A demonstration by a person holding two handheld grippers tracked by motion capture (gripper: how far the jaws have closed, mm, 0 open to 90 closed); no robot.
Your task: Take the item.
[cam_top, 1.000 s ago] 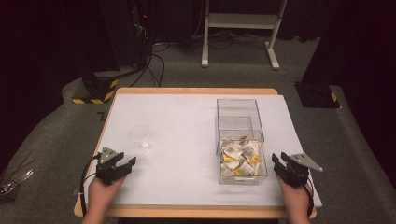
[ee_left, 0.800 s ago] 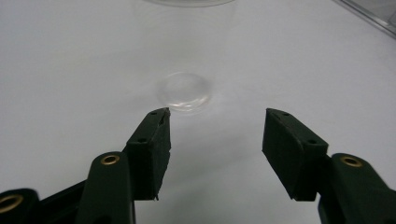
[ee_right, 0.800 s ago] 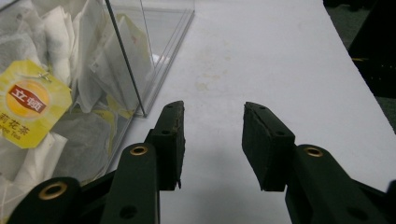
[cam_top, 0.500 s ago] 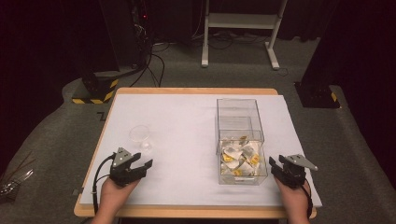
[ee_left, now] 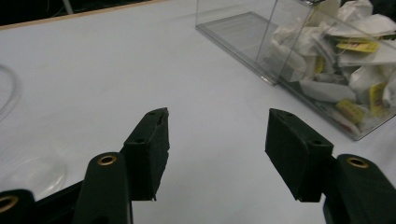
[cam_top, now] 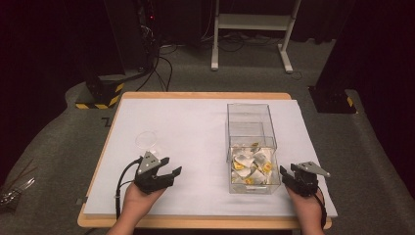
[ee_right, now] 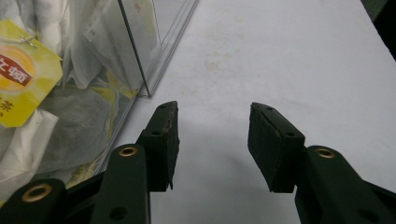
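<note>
A clear plastic box [cam_top: 250, 147] stands on the white table [cam_top: 195, 127], right of centre, with several tea bags with yellow tags [cam_top: 250, 166] heaped in its near half. The box [ee_left: 299, 60] and its tea bags [ee_left: 355, 56] lie ahead and to the right of my left gripper [ee_left: 217, 126]. A small clear cup [cam_top: 147, 141] sits left of centre. My left gripper [cam_top: 171, 169] is open and empty, just in front of the cup, pointing right. My right gripper [cam_top: 287, 175] is open and empty beside the box's near right corner [ee_right: 140, 74].
The table's wooden front edge [cam_top: 205, 223] runs just beneath both hands. A yellow-tagged tea bag [ee_right: 23, 79] presses against the box wall. Black stands, cables [cam_top: 161, 63] and a white frame [cam_top: 254, 29] sit on the grey carpet beyond the table.
My left gripper has moved right and slightly forward along the table's near side, ending just in front of the cup. The right gripper has shifted a little left toward the box.
</note>
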